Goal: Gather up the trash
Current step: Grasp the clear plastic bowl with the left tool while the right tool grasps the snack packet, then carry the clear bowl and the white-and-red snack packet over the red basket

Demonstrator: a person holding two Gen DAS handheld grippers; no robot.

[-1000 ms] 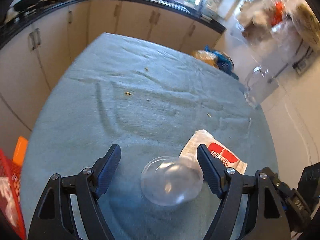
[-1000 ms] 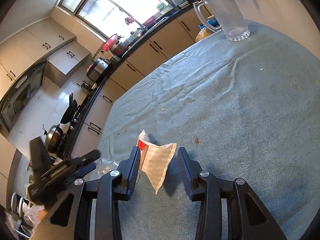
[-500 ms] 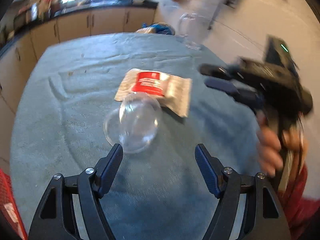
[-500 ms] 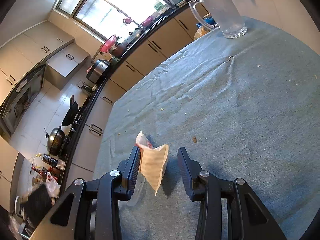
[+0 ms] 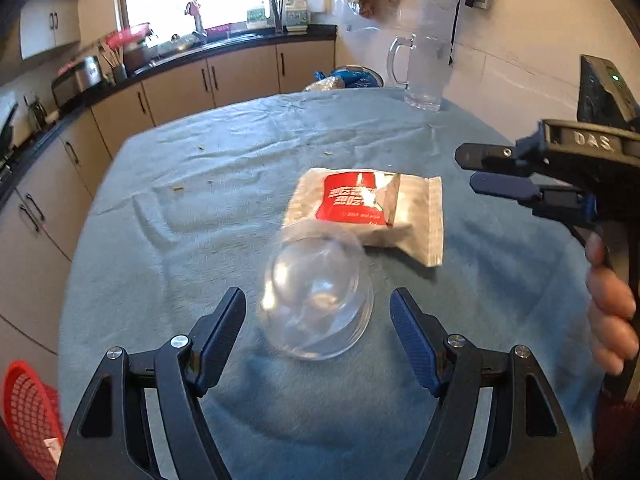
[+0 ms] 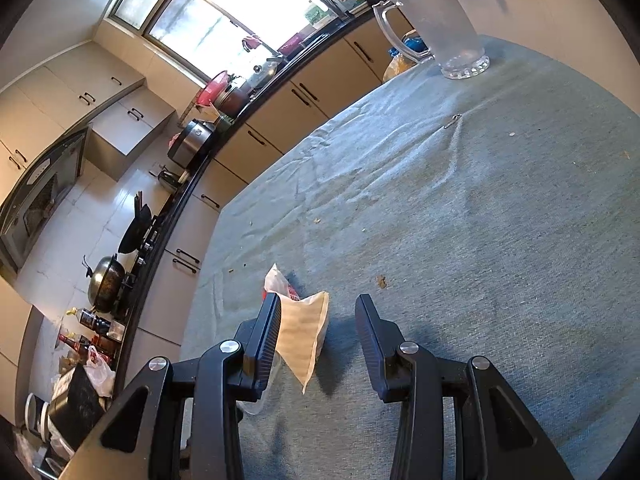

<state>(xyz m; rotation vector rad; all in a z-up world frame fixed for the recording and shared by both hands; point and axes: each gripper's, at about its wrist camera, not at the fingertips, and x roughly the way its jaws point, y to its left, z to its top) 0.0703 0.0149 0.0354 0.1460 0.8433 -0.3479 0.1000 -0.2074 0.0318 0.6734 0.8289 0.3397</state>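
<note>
Left gripper [image 5: 318, 322] sits low over the desk [image 5: 180, 240], jaws spread and just been closing in, clear plastic dome lid [image 5: 316, 300] lying between them on the blue cloth, pads not touching it. Just beyond the lid, partly tucked under its far rim, lies the white snack wrapper [image 5: 368, 210] with a red label. Right gripper [image 6: 318, 332] hangs above the wrapper's far end, jaws partly apart; in its own view the wrapper's corner sits between the fingers close against the left one, but I cannot tell if it touches, and nothing is pinched. A hand [image 5: 612, 312] grips that tool at the right edge. Farther out: a clear pitcher [image 5: 424, 72] at the back of the desk, scattered crumbs [image 6: 381, 281] on the cloth, a red basket [image 5: 28, 412] low to the left off the desk. Progress looks early: both pieces of trash are on the desk, neither lifted. Left to do, by my read: grab lid and wrapper, carry them off, probably to the basket.
</note>
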